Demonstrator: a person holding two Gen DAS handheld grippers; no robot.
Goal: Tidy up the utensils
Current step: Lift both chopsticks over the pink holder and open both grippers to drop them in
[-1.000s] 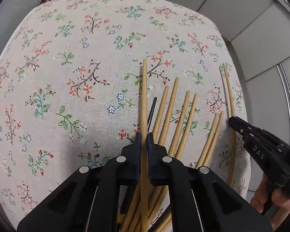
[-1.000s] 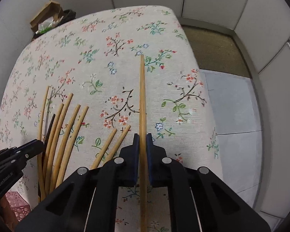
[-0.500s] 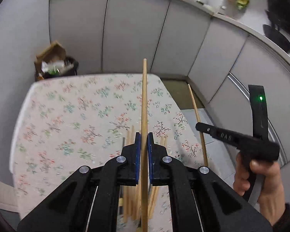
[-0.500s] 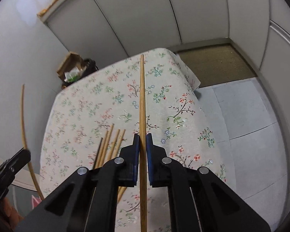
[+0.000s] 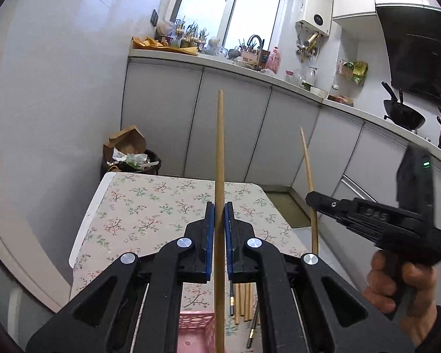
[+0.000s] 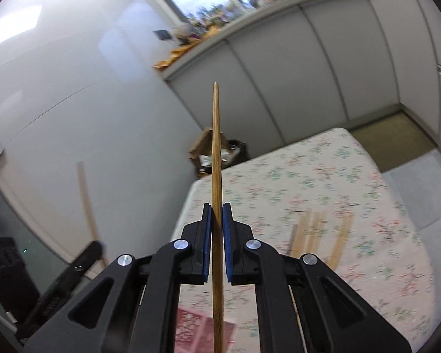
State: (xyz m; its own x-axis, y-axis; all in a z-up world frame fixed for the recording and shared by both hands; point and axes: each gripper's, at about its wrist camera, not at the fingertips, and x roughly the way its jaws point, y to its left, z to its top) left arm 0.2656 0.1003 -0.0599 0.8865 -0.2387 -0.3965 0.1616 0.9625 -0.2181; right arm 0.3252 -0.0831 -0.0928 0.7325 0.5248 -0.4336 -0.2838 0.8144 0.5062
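Note:
My left gripper (image 5: pixel 219 206) is shut on a wooden chopstick (image 5: pixel 220 153) and holds it upright, high above the table. My right gripper (image 6: pixel 217 207) is shut on a second wooden chopstick (image 6: pixel 216 147), also upright. The right gripper (image 5: pixel 311 198) shows at the right of the left wrist view with its chopstick (image 5: pixel 308 176). The left gripper (image 6: pixel 98 247) shows blurred at the left of the right wrist view. Several more chopsticks (image 6: pixel 317 229) lie on the floral tablecloth (image 5: pixel 150 206). A pink basket (image 5: pixel 195 332) sits at the table's near edge, below the grippers.
A bin with a paper bag and rubbish (image 5: pixel 129 153) stands beyond the table's far end. Grey cabinets (image 5: pixel 235 123) with a cluttered counter run along the back and right. A wok (image 5: pixel 404 116) sits on the stove at the far right.
Both grippers have risen and tilted up from the table, each keeping its chopstick. The views now look across the kitchen instead of down at the cloth.

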